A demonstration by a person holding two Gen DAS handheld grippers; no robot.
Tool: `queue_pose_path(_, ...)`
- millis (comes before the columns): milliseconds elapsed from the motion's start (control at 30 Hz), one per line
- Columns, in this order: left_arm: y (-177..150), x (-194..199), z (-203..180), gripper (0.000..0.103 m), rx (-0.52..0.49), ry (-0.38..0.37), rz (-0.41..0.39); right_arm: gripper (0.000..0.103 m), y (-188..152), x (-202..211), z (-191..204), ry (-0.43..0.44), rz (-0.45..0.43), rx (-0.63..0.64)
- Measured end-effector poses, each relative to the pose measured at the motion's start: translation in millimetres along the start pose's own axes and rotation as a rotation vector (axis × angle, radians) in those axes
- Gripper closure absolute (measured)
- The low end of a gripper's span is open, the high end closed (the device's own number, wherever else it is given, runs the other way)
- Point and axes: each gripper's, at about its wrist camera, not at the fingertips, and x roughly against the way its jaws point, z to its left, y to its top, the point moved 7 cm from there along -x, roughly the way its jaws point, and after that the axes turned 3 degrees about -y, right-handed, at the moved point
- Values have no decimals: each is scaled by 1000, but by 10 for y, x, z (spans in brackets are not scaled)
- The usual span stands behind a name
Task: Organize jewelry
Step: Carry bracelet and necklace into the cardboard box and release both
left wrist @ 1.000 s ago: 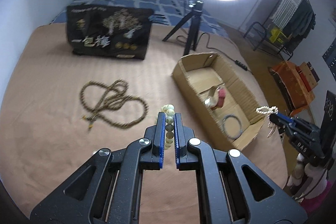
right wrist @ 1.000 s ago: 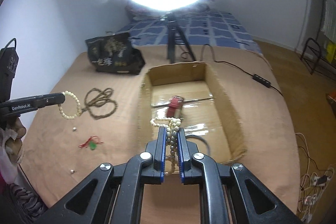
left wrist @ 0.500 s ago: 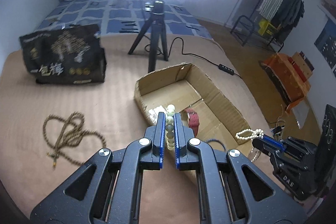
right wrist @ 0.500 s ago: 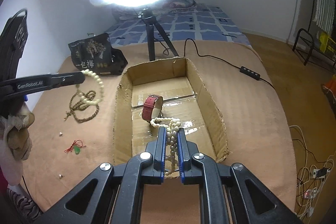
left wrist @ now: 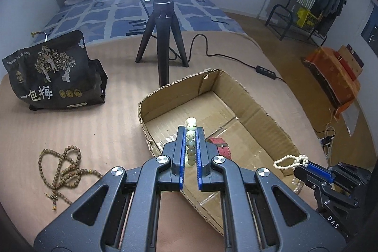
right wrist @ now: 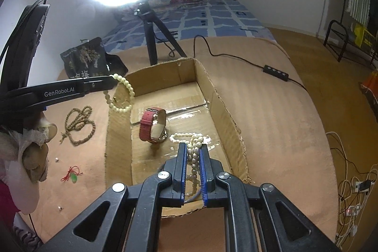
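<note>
On the far left of the tan ribbed mat (left wrist: 118, 115), a long strand of brown wooden beads (left wrist: 63, 169) lies in loose loops. Only the right wrist view shows a small green pendant on red cord (right wrist: 72, 175) near it. The left gripper (left wrist: 191, 145) is clamped on a bracelet of pale round beads (right wrist: 122, 93), which hangs over the left wall of the open cardboard box (right wrist: 222, 105); the left view sees those beads only edge-on, stacked between the blue pads. Inside the box a red leather watch (right wrist: 151, 124) stands on its curved strap on the glossy taped floor, hardly visible from the left. The right gripper (right wrist: 193, 157) pinches a white pearl strand (right wrist: 189, 137), bunched and draped above the box's near end.
</note>
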Motion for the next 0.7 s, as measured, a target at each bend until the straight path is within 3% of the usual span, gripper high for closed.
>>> queue_pose_path(333,-2,-60,39,98,-12,24,14,95,-4,-73,-31,-1,13,-8)
queue_pose_path(500,-1,-41,28,97,-19,35,8,71,-3,-53,-11,-14,5,-6)
queue_pose_path(533,-2,-39,24,94,-23,41,9,69,-1,-51,-8,-15,5,-6)
queue_pose_path(567,-4,-37,19,77,-28,50,10,62,0,-48,-5,-18,5,-5)
queue_pose_path(600,-2,-25,9,59,-32,51,4,47,2,-43,-6,-28,2,-5)
queue_pose_path(667,12,19,1,52,-40,60,-25,32,9,-19,-17,-49,-15,-4)
queue_pose_path(700,17,31,2,52,-45,66,-30,30,12,-11,-16,-55,-19,-1)
